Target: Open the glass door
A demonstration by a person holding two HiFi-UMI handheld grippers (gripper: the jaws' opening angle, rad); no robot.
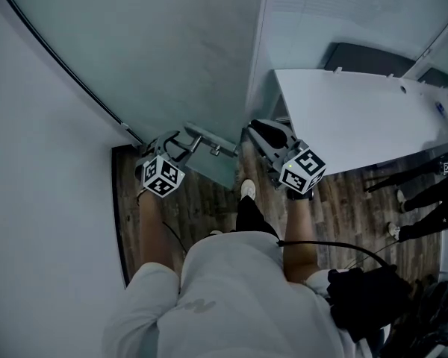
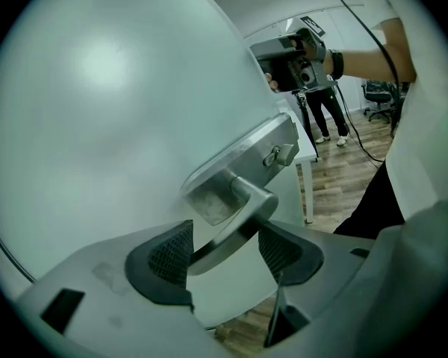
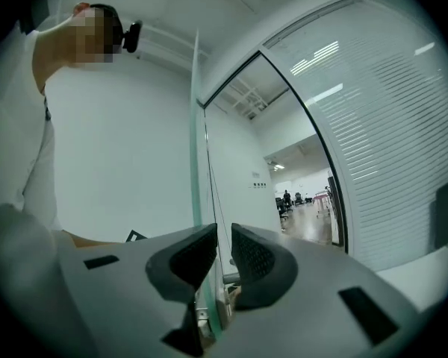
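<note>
The frosted glass door (image 1: 134, 43) carries a metal lever handle (image 1: 205, 136) on a lock plate (image 2: 246, 151). My left gripper (image 1: 181, 142) is at the handle. In the left gripper view its jaws (image 2: 224, 230) stand wide apart, open, with the lever (image 2: 235, 218) lying between the pads and not squeezed. My right gripper (image 1: 255, 131) hangs to the right of the door's free edge, apart from the handle. In the right gripper view it (image 3: 224, 233) points level, open by a narrow gap with nothing in it. The green glass edge (image 3: 196, 125) rises just beyond its pads.
A white table (image 1: 358, 118) stands right of the door on the wood floor (image 1: 358, 200). Another person (image 1: 433, 192) stands at the far right. A black bag (image 1: 366, 297) and a cable hang at my right side. A partition with blinds (image 3: 388, 125) flanks the doorway.
</note>
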